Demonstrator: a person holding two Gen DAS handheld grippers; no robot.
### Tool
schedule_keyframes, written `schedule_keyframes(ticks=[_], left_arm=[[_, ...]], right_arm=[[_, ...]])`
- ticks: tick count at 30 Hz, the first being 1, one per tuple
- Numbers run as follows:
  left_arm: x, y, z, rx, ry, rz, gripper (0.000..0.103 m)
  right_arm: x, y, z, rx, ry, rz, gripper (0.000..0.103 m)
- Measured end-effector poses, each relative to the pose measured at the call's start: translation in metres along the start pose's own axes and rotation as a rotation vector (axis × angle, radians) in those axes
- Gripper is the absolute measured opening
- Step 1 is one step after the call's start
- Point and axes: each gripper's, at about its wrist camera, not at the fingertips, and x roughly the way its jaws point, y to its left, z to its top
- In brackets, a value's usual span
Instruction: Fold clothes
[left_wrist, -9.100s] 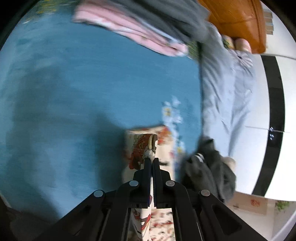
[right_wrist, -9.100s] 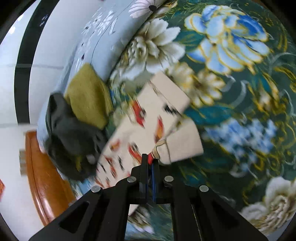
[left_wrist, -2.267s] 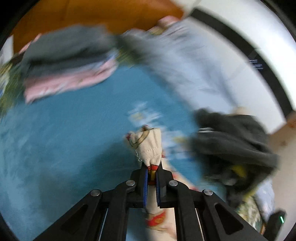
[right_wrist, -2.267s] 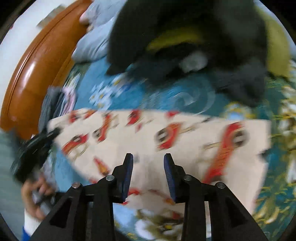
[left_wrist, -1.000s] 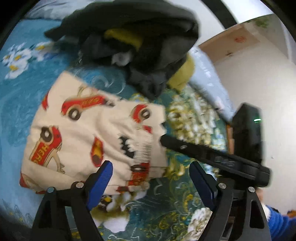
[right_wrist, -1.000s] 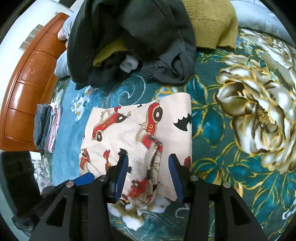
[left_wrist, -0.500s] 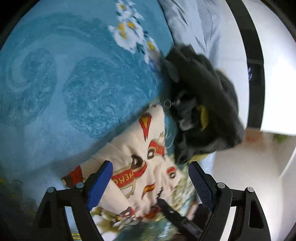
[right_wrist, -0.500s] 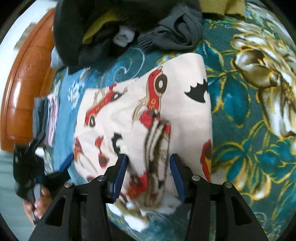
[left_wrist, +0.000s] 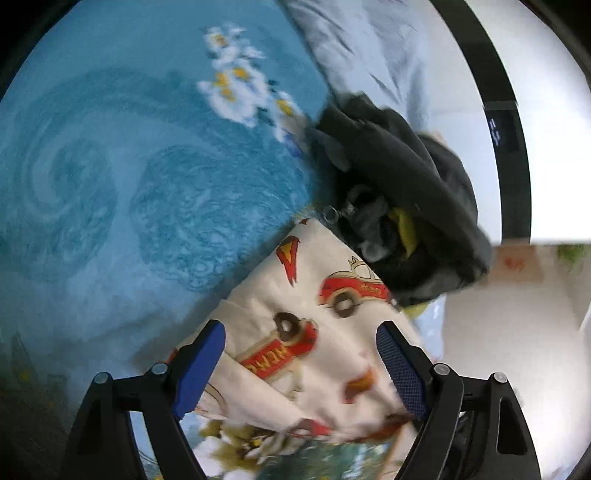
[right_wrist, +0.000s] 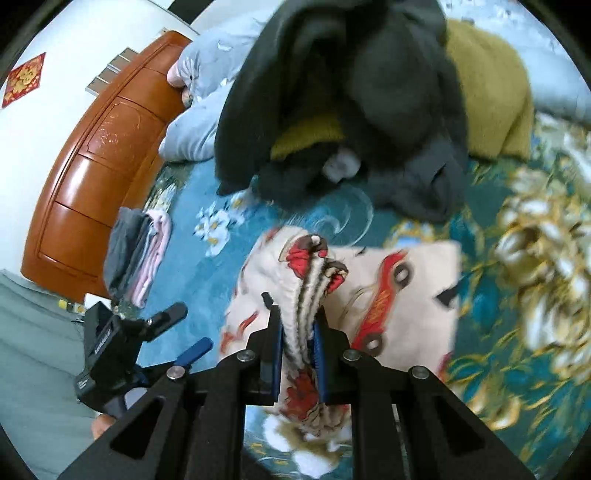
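Motion blur softens both views, and the near end of the car-print garment (right_wrist: 402, 295) is hidden behind the right hand-held gripper (right_wrist: 298, 332), which is clamped on a bunched, ribbed fold of it. The soft cream cloth lies flat on the floral bedspread (right_wrist: 517, 332), its long axis unclear, just beside a dark clothes heap (right_wrist: 351, 92). The left hand-held gripper (left_wrist: 299, 354) hangs spread wide above the cloth.
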Motion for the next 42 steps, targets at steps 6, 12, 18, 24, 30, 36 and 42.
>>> schedule_keyframes(ticks=[6, 12, 18, 24, 30, 36, 42], left_arm=[[0.020, -0.018, -0.009, 0.119, 0.101, 0.053, 0.086], [0.007, -0.038, -0.013, 0.221, 0.082, -0.107, 0.086], [0.030, -0.057, -0.024, 0.328, 0.192, -0.059, 0.086], [0.039, -0.029, -0.011, 0.167, 0.191, 0.048, 0.086], [0.040, -0.012, -0.004, 0.083, 0.186, 0.063, 0.086], [0.047, -0.016, -0.005, 0.122, 0.223, 0.098, 0.086], [0.045, -0.020, -0.008, 0.145, 0.215, 0.065, 0.086]], right_arm=[[0.032, -0.064, -0.013, 0.195, 0.079, -0.075, 0.015], [0.041, -0.058, -0.013, 0.173, 0.110, -0.066, 0.016], [0.044, -0.046, -0.011, 0.096, 0.142, -0.030, 0.016], [0.036, -0.039, -0.012, 0.091, 0.132, -0.007, 0.016], [0.047, -0.049, -0.017, 0.099, 0.174, -0.078, 0.017], [0.047, -0.064, -0.022, 0.183, 0.189, -0.061, 0.018], [0.012, -0.057, -0.008, 0.138, 0.090, -0.111, 0.022]])
